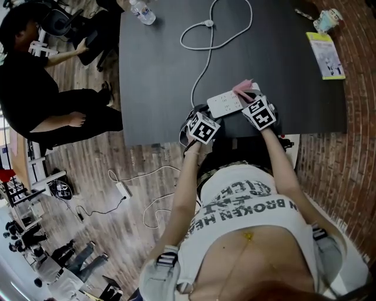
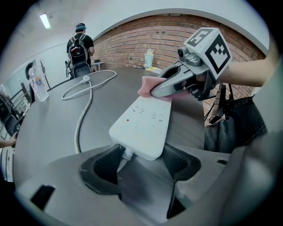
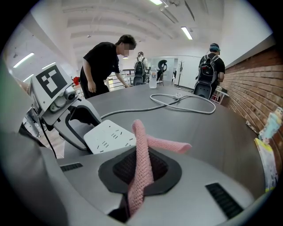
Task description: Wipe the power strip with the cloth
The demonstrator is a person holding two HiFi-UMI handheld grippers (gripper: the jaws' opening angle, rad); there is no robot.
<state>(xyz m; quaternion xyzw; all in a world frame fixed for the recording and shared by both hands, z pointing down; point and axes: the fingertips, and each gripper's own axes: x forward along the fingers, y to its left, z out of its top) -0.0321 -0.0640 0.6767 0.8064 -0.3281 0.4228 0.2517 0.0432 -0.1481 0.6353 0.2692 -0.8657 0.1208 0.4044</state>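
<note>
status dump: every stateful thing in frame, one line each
left gripper: shut on power strip, at its cable end.
right gripper: shut on cloth.
power strip: flat on table.
cloth: pinched, free end resting on the strip's far end.
cable: looped on table, plug lying loose, not plugged in.
water bottle: upright.

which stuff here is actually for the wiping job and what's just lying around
For the job:
power strip, its near end held in the left gripper
pink cloth, clamped in the right gripper

Just lying about:
water bottle
leaflet
spare strip on the floor
</note>
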